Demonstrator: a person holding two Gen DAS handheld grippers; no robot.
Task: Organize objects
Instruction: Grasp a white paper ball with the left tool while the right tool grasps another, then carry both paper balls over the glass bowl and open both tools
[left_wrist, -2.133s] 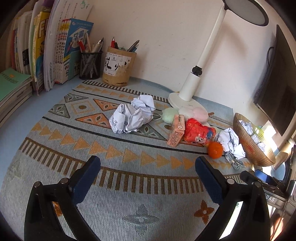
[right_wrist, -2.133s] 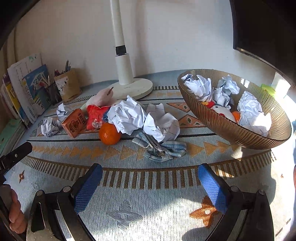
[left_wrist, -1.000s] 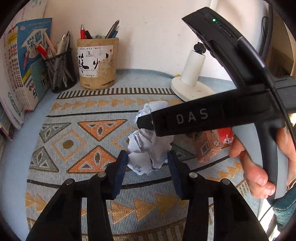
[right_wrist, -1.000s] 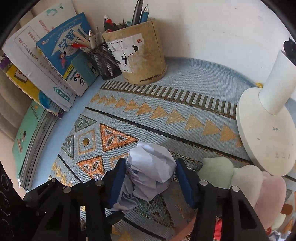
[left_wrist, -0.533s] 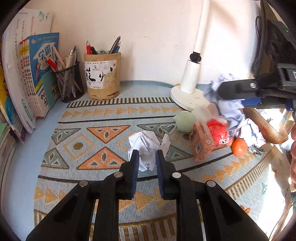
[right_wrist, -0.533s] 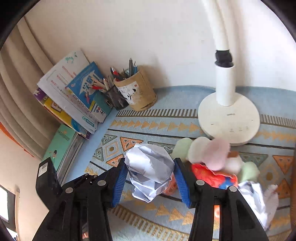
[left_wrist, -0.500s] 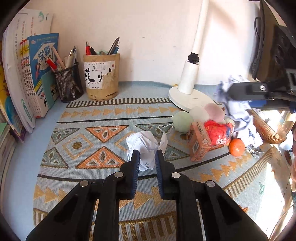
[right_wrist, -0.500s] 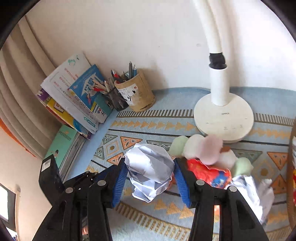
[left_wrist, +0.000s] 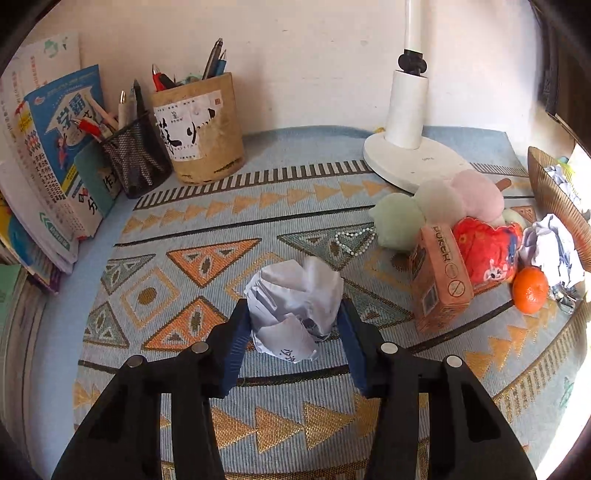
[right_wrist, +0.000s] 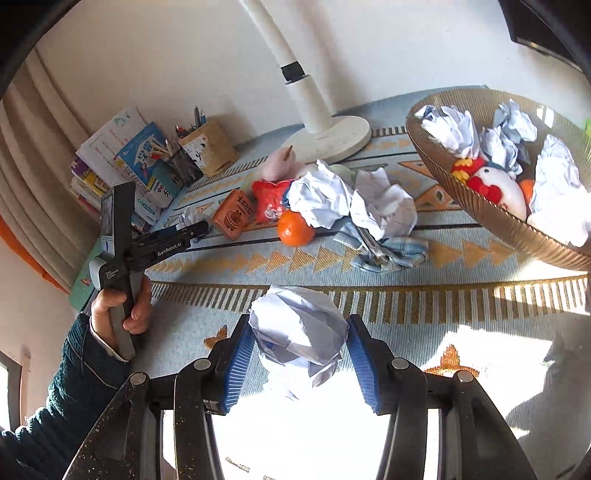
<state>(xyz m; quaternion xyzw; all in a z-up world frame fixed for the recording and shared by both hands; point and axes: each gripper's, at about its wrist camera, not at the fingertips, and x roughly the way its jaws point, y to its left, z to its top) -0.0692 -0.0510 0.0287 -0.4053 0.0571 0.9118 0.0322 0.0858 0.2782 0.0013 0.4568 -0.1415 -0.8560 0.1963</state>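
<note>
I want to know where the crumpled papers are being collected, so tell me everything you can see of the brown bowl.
The brown bowl is wide, shallow and round, with fine ribbing on its outer wall; it looks like translucent amber plastic or glass. It sits upright on the patterned mat, right of the lamp base. Inside lie several crumpled papers, a red-and-white plush toy and something orange, mostly hidden. Neither gripper touches it. The left wrist view shows only its rim.
</note>
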